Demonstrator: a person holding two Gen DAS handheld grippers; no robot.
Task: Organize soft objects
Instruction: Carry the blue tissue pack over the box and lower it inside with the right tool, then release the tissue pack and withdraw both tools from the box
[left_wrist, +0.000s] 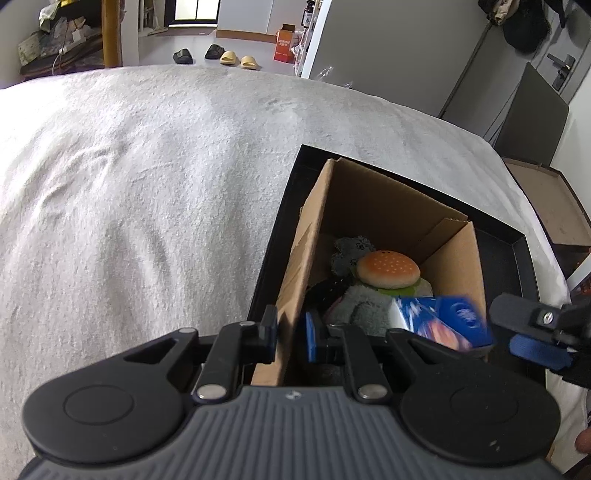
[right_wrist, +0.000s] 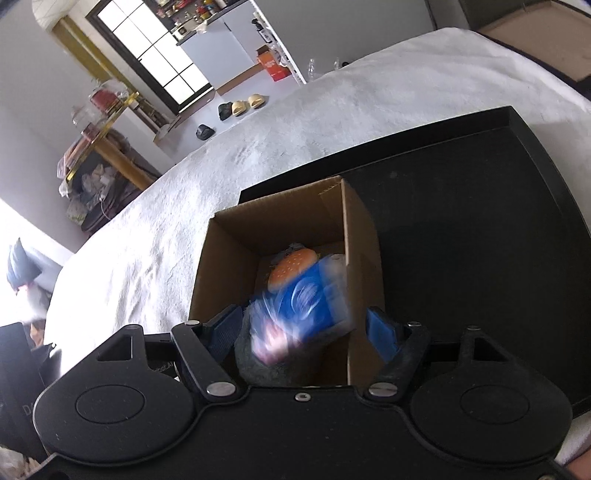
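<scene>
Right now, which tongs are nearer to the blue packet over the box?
Right. The right tongs stand open straddling the blurred blue packet. The left tongs straddle the cardboard box wall beside it, apparently clamping it.

A bed covered with a rumpled white blanket (left_wrist: 147, 184) carries a shallow black tray (right_wrist: 480, 221) toward its near right side. An open cardboard box (right_wrist: 229, 273) stands in the tray's left part, against its left rim; the rest of the blanket stretches left and far.
</scene>
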